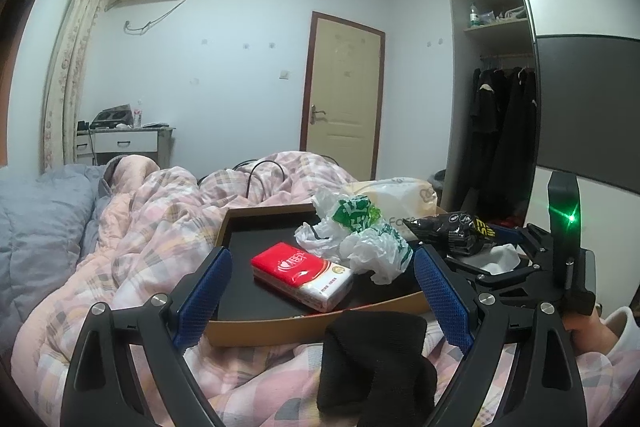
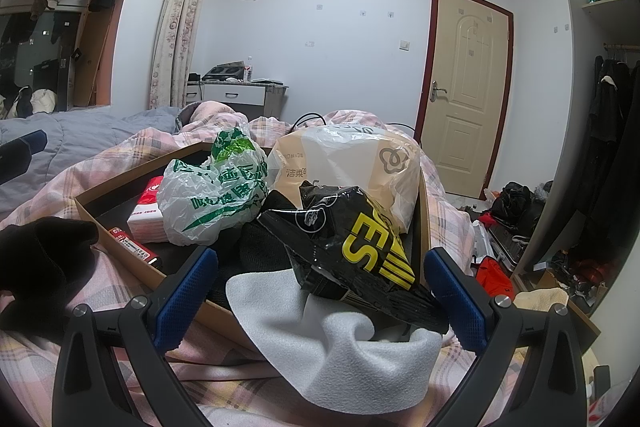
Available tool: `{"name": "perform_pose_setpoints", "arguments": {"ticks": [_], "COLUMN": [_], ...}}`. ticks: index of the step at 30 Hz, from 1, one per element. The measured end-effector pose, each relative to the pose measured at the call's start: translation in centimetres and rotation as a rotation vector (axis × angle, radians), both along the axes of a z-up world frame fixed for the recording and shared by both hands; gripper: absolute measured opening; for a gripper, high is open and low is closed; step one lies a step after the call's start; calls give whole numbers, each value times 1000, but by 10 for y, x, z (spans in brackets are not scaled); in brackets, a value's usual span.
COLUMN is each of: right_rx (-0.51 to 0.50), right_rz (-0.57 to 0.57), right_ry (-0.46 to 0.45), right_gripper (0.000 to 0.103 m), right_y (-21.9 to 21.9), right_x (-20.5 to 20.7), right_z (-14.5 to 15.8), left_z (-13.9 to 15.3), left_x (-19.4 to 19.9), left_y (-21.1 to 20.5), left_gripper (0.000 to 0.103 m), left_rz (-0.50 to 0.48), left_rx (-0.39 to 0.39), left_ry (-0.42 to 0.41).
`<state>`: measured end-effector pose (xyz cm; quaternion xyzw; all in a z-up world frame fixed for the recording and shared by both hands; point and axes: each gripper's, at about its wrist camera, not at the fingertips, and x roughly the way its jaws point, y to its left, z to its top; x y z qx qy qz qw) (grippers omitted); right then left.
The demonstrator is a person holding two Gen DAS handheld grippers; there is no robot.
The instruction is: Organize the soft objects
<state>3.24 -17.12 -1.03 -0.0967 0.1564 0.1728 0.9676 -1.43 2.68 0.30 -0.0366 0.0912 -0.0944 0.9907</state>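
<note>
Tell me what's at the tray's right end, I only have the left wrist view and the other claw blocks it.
Observer: A black snack bag with yellow letters lies there, between the right claw's open fingers, not pinched.
Operator: Anything under that bag?
Observer: A white cloth spills over the tray's near edge onto the quilt.
Operator: What's along the tray's near wall?
Observer: A small red tube-like item lies just inside it, hidden from your view.
</note>
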Motion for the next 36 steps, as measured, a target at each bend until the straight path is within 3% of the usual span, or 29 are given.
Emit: {"name": "perform_pose_setpoints", "arguments": {"ticks": [36], "right_rx": [0], "right_rz": [0], "right_ry": [1], "right_gripper": [102], "right_y": [0], "right_x": [1], "right_z": [0], "left_z": [-1], "left_x": [0], "left_y": [2], "left_gripper": [91], "left_rz": [-3], "left_rx": [-17], "left_ry": [-11]}}
